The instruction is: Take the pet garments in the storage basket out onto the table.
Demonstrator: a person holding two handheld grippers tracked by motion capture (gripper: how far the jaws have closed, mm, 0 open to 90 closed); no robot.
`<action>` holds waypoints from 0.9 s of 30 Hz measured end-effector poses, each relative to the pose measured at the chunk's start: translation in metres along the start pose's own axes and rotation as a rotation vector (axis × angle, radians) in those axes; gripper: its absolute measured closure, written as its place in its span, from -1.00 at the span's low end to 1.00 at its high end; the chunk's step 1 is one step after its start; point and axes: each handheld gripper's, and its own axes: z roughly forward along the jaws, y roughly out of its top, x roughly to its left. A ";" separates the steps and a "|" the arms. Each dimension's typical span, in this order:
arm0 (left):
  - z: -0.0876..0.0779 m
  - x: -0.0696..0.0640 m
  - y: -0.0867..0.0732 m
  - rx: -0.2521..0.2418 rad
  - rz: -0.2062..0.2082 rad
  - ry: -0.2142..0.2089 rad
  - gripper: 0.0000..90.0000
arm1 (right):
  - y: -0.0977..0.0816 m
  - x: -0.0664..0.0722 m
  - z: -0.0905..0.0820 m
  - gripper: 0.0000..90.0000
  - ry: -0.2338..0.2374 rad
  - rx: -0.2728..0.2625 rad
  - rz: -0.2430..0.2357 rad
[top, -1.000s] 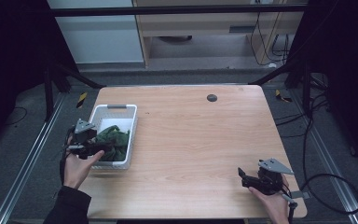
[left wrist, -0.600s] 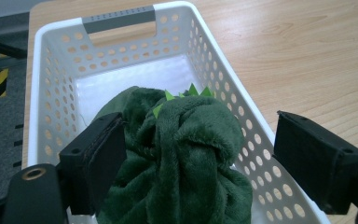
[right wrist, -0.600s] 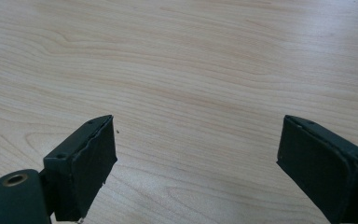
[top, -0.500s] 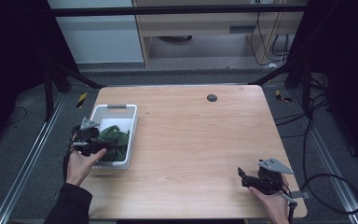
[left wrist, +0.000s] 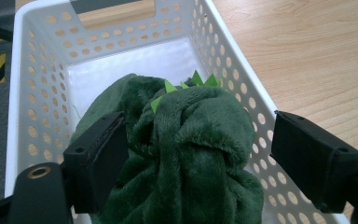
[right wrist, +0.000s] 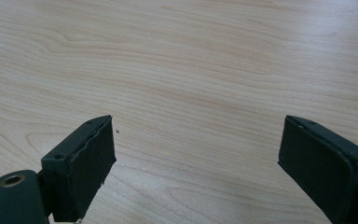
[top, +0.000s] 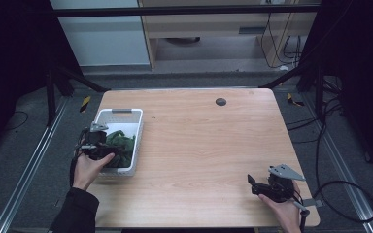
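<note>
A dark green plush toy [top: 121, 142] with light green spikes lies in a white perforated basket [top: 121, 111] at the table's left edge. My left gripper [top: 99, 144] is open over the basket's near end. In the left gripper view its jaws straddle the plush toy [left wrist: 191, 154]. The left jaw touches the fabric and the right jaw stands apart, near the basket's wall [left wrist: 233, 65]. My right gripper [top: 252, 184] rests open at the table's near right corner. In the right gripper view it [right wrist: 196, 144] has only bare wood between its jaws.
The wooden table [top: 199, 141] has a small black round disc [top: 220, 101] near its far edge. Cables run on the floor to the right. A metal rail lies along the floor to the left.
My left gripper has shifted slightly to the right over the basket's near end. The right gripper has stayed put.
</note>
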 end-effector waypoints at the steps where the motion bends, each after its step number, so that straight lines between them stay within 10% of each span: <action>1: 0.001 0.000 0.000 0.004 0.002 -0.001 -0.61 | 0.000 0.000 0.001 -0.77 -0.002 -0.001 -0.006; 27: 0.022 0.002 -0.004 0.115 -0.001 0.010 -0.26 | -0.001 0.001 0.004 -0.79 0.008 0.021 -0.019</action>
